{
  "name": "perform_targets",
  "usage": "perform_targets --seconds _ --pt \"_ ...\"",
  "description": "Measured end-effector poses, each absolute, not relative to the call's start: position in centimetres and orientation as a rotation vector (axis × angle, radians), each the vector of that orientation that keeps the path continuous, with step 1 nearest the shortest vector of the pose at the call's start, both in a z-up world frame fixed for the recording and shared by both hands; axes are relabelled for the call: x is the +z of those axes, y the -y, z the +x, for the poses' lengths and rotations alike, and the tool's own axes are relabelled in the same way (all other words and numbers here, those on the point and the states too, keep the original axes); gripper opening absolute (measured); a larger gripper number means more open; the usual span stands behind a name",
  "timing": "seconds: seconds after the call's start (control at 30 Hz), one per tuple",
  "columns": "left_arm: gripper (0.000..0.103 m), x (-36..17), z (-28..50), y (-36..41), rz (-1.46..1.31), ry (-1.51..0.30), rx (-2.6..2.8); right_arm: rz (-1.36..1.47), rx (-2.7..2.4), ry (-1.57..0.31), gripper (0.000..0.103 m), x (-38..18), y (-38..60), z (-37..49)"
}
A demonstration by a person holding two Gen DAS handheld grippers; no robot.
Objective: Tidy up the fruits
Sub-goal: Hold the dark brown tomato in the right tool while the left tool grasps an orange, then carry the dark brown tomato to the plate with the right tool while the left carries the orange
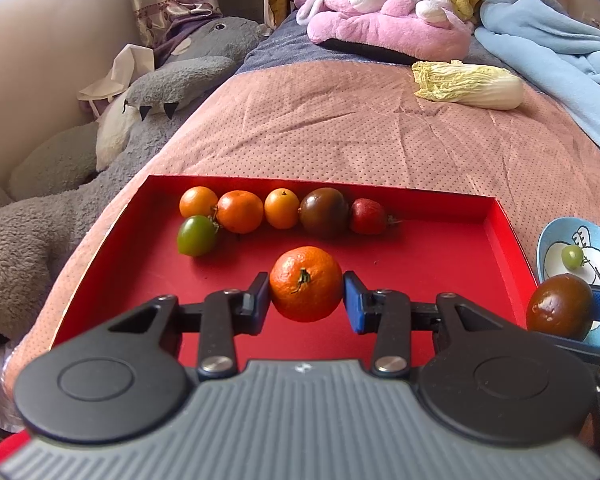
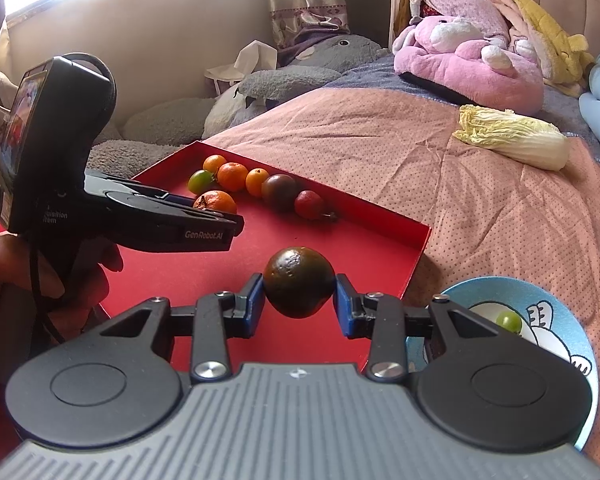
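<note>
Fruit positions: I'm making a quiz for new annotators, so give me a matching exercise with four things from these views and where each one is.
Things:
1. mandarin
2. dark tomato
3. green grape
4. napa cabbage

Places:
A. lying on the pink bedspread, far from the tray
B. clamped in the left gripper above the red tray
C. inside the blue bowl
D. clamped in the right gripper

Pairs: 1-B, 2-D, 3-C, 4-A
</note>
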State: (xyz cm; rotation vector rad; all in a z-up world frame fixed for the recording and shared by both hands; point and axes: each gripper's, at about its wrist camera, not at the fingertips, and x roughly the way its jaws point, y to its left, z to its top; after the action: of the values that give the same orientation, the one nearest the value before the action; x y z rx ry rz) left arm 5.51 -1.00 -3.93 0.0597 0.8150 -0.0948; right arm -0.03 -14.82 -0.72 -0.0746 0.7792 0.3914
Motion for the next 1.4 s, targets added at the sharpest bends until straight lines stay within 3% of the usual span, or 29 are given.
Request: perform_targets --seconds 1.4 --pt "0.042 -3.0 2.5 5.5 0.143 -0.746 -0.191 0.007 0.317 -0.748 0.043 -0.4 21.0 -2.3"
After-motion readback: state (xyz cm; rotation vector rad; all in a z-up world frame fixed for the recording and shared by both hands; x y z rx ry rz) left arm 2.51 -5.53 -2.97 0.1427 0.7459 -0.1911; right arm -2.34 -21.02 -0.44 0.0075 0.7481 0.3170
